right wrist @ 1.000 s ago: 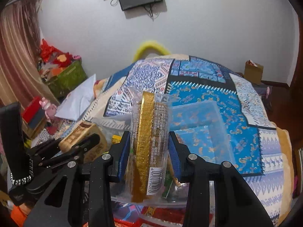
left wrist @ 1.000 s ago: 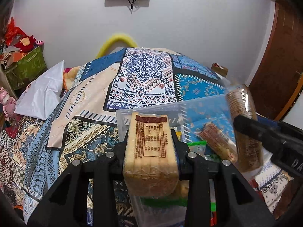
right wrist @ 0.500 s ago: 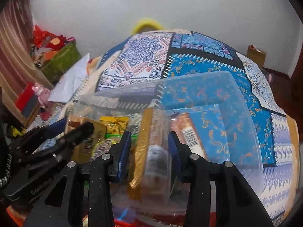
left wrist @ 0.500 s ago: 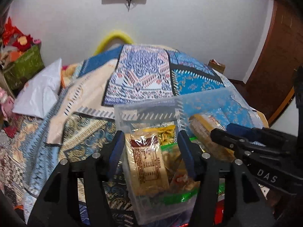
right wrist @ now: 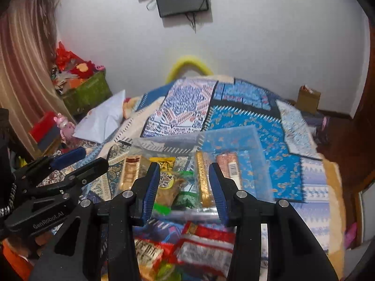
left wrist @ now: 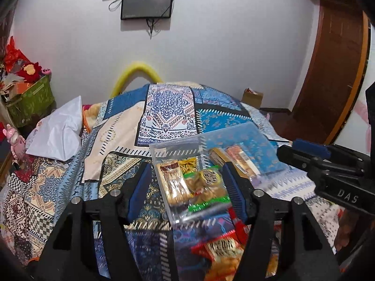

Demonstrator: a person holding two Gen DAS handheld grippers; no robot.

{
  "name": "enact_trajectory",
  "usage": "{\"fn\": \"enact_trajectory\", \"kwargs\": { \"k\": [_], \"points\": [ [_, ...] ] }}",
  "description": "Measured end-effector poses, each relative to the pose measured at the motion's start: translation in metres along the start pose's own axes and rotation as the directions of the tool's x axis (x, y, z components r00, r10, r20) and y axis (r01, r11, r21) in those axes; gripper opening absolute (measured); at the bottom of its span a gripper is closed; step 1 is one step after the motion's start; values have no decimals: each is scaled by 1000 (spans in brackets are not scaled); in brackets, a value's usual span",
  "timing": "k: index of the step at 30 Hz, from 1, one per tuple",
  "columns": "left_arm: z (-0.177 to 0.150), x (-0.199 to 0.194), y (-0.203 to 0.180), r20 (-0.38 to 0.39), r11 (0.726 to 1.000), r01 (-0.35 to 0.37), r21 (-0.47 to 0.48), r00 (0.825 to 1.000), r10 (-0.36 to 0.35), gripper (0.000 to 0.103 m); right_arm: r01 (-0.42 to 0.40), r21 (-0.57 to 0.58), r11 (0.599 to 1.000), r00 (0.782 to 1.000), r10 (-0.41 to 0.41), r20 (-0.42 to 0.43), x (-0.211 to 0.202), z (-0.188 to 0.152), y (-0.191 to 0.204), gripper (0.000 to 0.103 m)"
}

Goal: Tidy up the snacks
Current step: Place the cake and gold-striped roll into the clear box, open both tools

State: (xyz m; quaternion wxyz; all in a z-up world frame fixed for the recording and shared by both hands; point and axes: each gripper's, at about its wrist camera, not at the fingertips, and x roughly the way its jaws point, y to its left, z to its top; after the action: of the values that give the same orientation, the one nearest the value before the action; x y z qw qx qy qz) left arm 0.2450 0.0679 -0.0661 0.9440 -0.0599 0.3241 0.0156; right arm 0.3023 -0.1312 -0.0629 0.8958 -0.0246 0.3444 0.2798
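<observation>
A clear plastic bin (left wrist: 257, 138) (right wrist: 255, 145) sits on the patterned bedspread and holds snacks. In its left half lie a tan cake pack (left wrist: 172, 182) (right wrist: 130, 172), a yellow pack (left wrist: 187, 164) and a green pack of round biscuits (left wrist: 208, 180). In its right half lie a gold-edged cracker sleeve (right wrist: 204, 180) (left wrist: 218, 155) and a brown cracker sleeve (right wrist: 230, 166) (left wrist: 241, 161). My left gripper (left wrist: 187, 189) is open and empty above the bin's near edge. My right gripper (right wrist: 184, 185) is open and empty, just above the bin.
Red snack packs (left wrist: 222, 245) (right wrist: 206, 241) lie loose on the bed (left wrist: 121, 126) in front of the bin. A white pillow (left wrist: 58, 133) lies at the left, a green box (left wrist: 30, 100) stands beyond it. A cardboard box (right wrist: 308, 98) and a wooden door (left wrist: 332, 70) are at the right.
Both grippers let go of their packs into the bin and drew back and up. The cake pack now lies in the left half, the gold-edged sleeve in the right half.
</observation>
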Motion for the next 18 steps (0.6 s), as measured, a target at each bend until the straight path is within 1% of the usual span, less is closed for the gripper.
{"fn": "enact_trajectory", "kwargs": {
  "k": [1, 5, 8, 9, 10, 12, 18],
  "points": [
    [-2, -8, 0, 3, 1000, 6, 1, 1000, -6, 64, 3, -5, 1000, 1000, -3, 14, -9, -2, 1, 46],
    [-15, -32, -1, -9, 1000, 28, -3, 1000, -28, 66, 17, -22, 1000, 999, -16, 45, -38, -14, 5, 46],
    [-27, -42, -2, -23, 999, 39, -6, 999, -39, 66, 14, -27, 1000, 999, -13, 47, -50, -26, 4, 48],
    [-32, -45, -2, -32, 999, 41, -7, 999, -41, 66, 19, -29, 999, 999, -18, 48, -54, -31, 4, 50],
    [-37, -47, -2, -42, 999, 44, -9, 998, -44, 66, 25, -31, 999, 998, -24, 50, -57, -37, 4, 54],
    [-49, -49, -3, -65, 999, 44, -5, 997, -44, 66, 33, -32, 999, 998, -31, 52, -63, -47, 4, 58],
    [-87, -46, -8, -146, 999, 49, 12, 988, -47, 66, 27, -21, 999, 1000, -27, 11, -68, -81, 2, 58]
  ]
}}
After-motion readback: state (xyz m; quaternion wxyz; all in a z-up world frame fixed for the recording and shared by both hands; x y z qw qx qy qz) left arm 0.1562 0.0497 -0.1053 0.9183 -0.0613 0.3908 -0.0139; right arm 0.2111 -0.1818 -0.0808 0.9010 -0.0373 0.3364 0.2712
